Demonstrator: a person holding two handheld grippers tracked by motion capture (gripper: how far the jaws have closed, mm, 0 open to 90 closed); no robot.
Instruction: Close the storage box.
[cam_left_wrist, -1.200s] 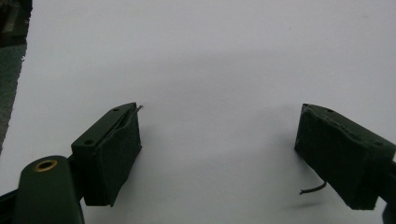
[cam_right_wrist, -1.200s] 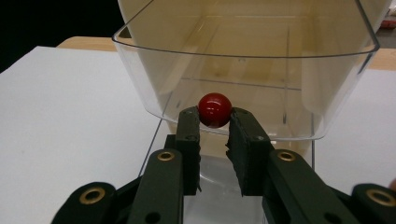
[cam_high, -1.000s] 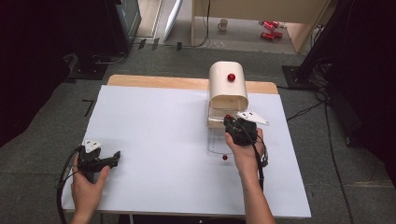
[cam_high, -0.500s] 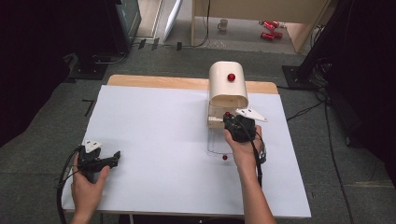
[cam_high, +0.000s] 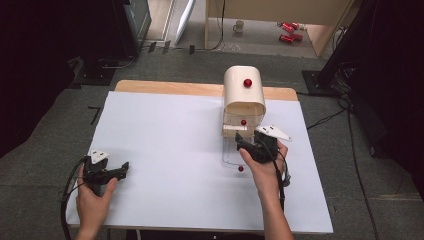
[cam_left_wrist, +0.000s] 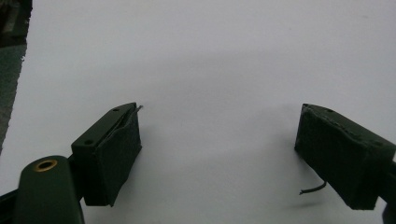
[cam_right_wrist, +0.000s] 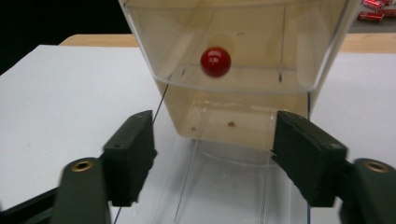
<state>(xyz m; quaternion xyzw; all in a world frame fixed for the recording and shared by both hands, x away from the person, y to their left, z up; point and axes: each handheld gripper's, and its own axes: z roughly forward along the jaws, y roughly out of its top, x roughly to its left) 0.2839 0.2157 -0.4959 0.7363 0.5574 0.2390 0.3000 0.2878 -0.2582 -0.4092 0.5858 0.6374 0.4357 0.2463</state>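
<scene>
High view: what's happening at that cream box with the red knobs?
A person holds a gripper in each hand at a white-covered table. The right gripper is open, its jaws either side of the clear drawer pulled out at the base of the cream box, gripping nothing. A red knob sits on the clear panel above. The left gripper rests open near the table's left edge.

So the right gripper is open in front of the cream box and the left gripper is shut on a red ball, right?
Not quite. The left gripper is open too, with bare white table between its jaws, as the left gripper view shows. The right gripper is indeed open in front of the cream box.
</scene>
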